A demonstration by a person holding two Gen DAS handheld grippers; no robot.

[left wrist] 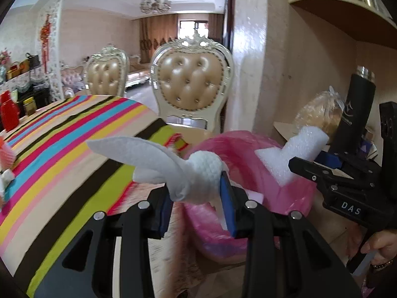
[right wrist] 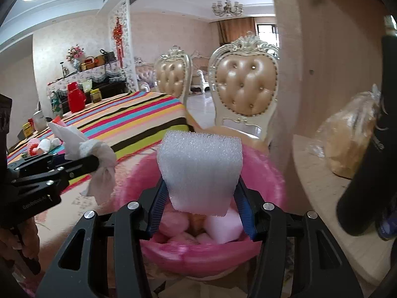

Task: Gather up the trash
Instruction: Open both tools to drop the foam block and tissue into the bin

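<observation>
My left gripper (left wrist: 198, 198) is shut on a crumpled white tissue (left wrist: 196, 171) and holds it at the near left rim of a bin lined with a pink bag (left wrist: 238, 149). It also shows in the right wrist view (right wrist: 99, 160) with the tissue (right wrist: 99, 154). My right gripper (right wrist: 202, 198) is shut on a white foam piece (right wrist: 201, 171) directly above the pink bin (right wrist: 268, 173). In the left wrist view the foam piece (left wrist: 290, 154) and right gripper (left wrist: 297, 164) hang over the bin's right side. Pink and white scraps lie inside the bin.
A table with a striped cloth (left wrist: 74, 129) lies to the left, with more scraps (right wrist: 42, 146) and a red jug (right wrist: 75, 96). Two padded chairs (left wrist: 191, 84) stand behind. A shelf at right holds a bagged loaf (right wrist: 352, 136) and a black flask (left wrist: 357, 109).
</observation>
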